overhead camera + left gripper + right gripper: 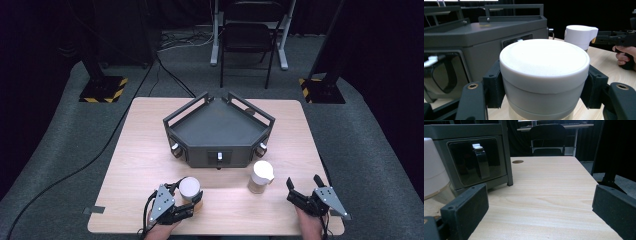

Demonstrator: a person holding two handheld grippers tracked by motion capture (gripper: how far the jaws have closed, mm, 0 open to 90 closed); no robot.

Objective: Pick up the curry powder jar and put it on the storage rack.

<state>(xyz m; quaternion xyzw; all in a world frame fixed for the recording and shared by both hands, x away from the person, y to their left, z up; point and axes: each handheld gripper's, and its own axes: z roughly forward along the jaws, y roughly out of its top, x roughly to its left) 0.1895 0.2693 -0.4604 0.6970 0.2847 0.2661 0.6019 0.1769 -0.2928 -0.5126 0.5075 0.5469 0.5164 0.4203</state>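
White-lidded jar (544,75), round, clamped in left gripper (186,204) fingers, right gripper (304,190) fingers apart

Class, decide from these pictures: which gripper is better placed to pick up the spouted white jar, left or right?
Right. The right gripper is open, holds nothing, and is beside the spouted jar. The left gripper already grips the flat-lidded jar.

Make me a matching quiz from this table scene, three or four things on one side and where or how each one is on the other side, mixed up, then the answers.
Things:
1. round-lidded jar
2. spouted jar
3. grey cabinet
4. right gripper

States:
A. jaws apart, nothing between them
B. standing free, right of the other jar
C. middle of the table, behind both jars
D. clamped between the left gripper jaws

Pairs: 1-D, 2-B, 3-C, 4-A
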